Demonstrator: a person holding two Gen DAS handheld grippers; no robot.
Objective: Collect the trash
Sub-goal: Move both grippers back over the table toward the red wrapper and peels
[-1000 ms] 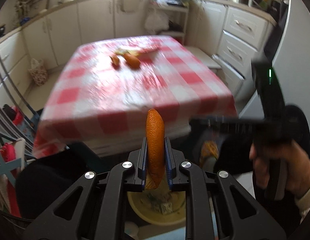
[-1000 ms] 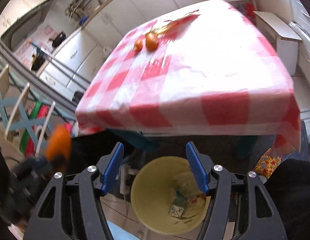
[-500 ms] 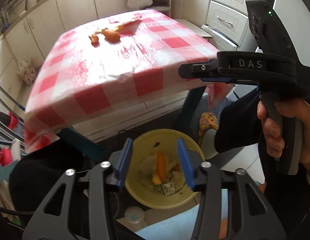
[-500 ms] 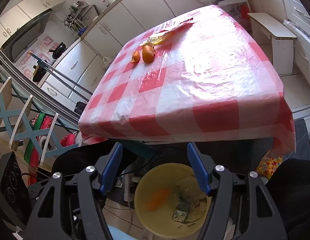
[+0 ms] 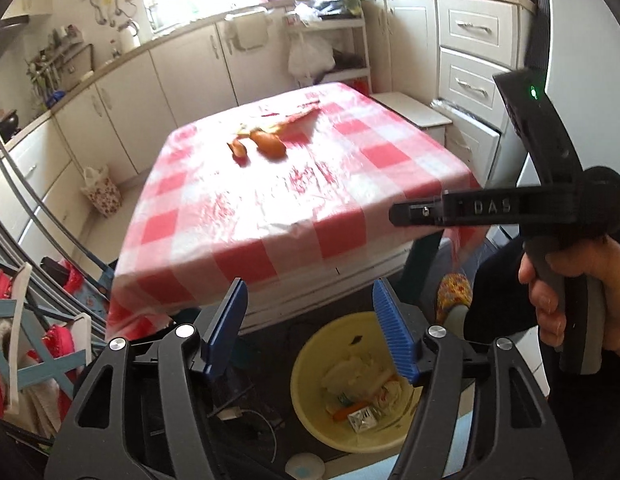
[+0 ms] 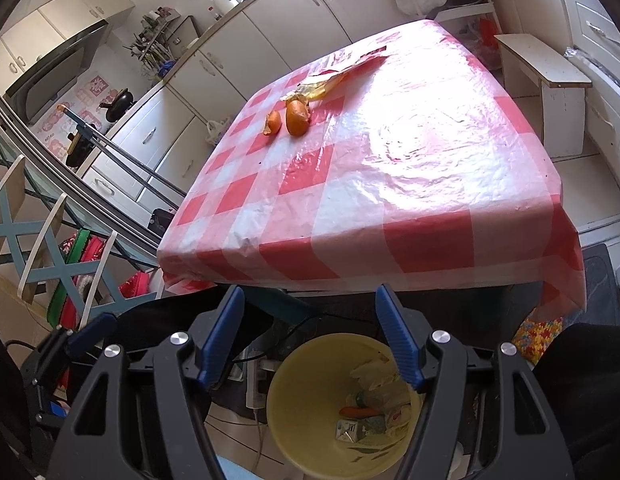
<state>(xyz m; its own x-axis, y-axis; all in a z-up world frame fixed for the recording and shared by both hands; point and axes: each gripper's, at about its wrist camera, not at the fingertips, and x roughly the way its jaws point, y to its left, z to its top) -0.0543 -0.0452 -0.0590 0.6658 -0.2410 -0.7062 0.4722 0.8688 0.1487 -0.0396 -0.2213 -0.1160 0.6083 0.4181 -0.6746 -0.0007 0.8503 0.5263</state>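
Note:
Over the floor hangs my left gripper (image 5: 310,284), its jaws opening with nothing between them. Below it stands a yellow bin (image 5: 310,408) holding paper scraps, a small carton and an orange peel strip (image 5: 350,409). My right gripper (image 6: 310,289) is open and empty above the same bin (image 6: 306,400), where the peel strip (image 6: 360,412) also shows. Far back on the checked table lie a large orange peel (image 6: 298,112), a smaller piece (image 6: 273,122) and a yellow wrapper (image 6: 338,78). The left wrist view shows them too: large peel (image 5: 270,145), wrapper (image 5: 294,120).
The table (image 6: 430,240) with its red-and-white cloth fills the middle, its near edge just beyond the bin. A drying rack (image 6: 50,240) stands at the left and a white bench (image 6: 542,76) at the right. A hand holds the right gripper's handle (image 5: 570,308). Cabinets line the back.
The left gripper was shut on the orange peel strip; its jaws have since parted and the strip now lies in the yellow bin. The right gripper has stayed open over the bin.

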